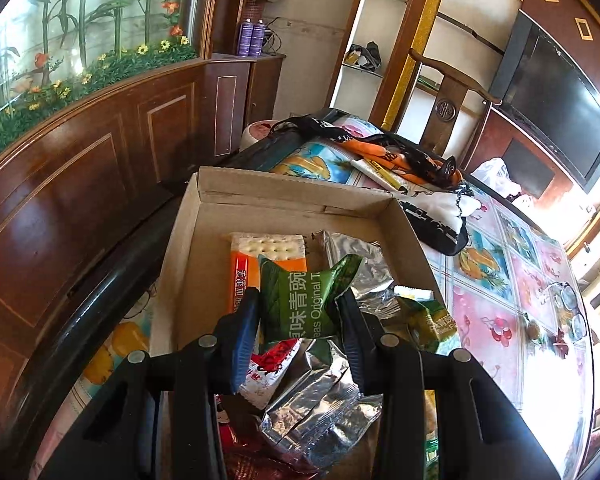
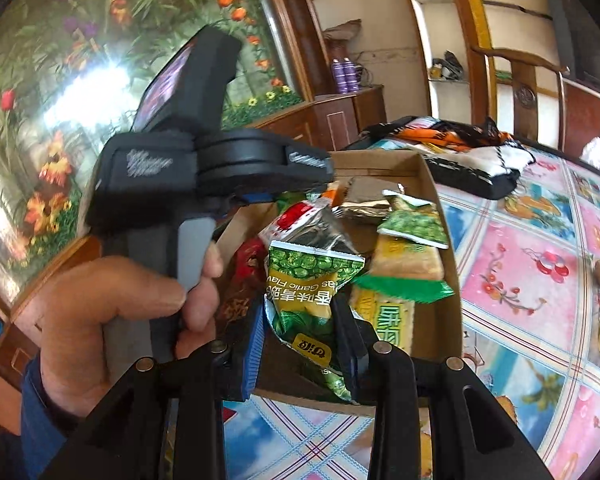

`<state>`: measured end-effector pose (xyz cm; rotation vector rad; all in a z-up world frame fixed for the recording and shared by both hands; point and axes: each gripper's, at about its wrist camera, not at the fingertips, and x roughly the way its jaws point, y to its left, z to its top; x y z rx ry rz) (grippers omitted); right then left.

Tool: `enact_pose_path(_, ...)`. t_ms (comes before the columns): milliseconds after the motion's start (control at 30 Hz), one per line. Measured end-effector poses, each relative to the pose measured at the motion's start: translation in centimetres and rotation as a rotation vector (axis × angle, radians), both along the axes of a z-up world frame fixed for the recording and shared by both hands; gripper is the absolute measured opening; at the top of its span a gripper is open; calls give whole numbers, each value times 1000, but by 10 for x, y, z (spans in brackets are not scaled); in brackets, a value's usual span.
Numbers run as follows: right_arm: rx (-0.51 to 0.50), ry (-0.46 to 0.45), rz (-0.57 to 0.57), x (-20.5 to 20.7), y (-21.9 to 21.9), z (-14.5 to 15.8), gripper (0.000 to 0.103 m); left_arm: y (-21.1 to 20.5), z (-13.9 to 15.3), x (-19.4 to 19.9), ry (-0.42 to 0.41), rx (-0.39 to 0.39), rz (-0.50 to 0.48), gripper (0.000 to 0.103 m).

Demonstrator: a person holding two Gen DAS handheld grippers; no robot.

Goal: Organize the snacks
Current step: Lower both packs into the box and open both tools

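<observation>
A shallow cardboard box (image 1: 284, 194) lies on the table with several snack packets in it. My left gripper (image 1: 298, 308) is shut on a dark green pea packet (image 1: 300, 300), held above the box. Under it lie an orange cracker pack (image 1: 244, 276) and silver foil packets (image 1: 320, 416). In the right wrist view my right gripper (image 2: 298, 332) is shut on a green and yellow garlic pea packet (image 2: 304, 292) over the near edge of the box (image 2: 430, 180). The left gripper's body (image 2: 204, 160) and the hand holding it (image 2: 112, 312) fill the left of that view.
A flowered plastic cloth (image 2: 540, 260) covers the table to the right of the box. Clothes and a black bag (image 1: 404, 164) lie beyond it. Glasses (image 1: 572, 308) rest at the far right. A wooden cabinet (image 1: 80, 184) runs along the left, a chair (image 1: 448, 96) stands behind.
</observation>
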<state>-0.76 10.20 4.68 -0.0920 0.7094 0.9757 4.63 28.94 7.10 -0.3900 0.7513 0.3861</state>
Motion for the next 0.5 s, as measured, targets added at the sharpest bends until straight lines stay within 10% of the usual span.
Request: enact_pose_path(500,-72,-112,-35,0,5,-8,36,-2,0,-1,11,20,3,39)
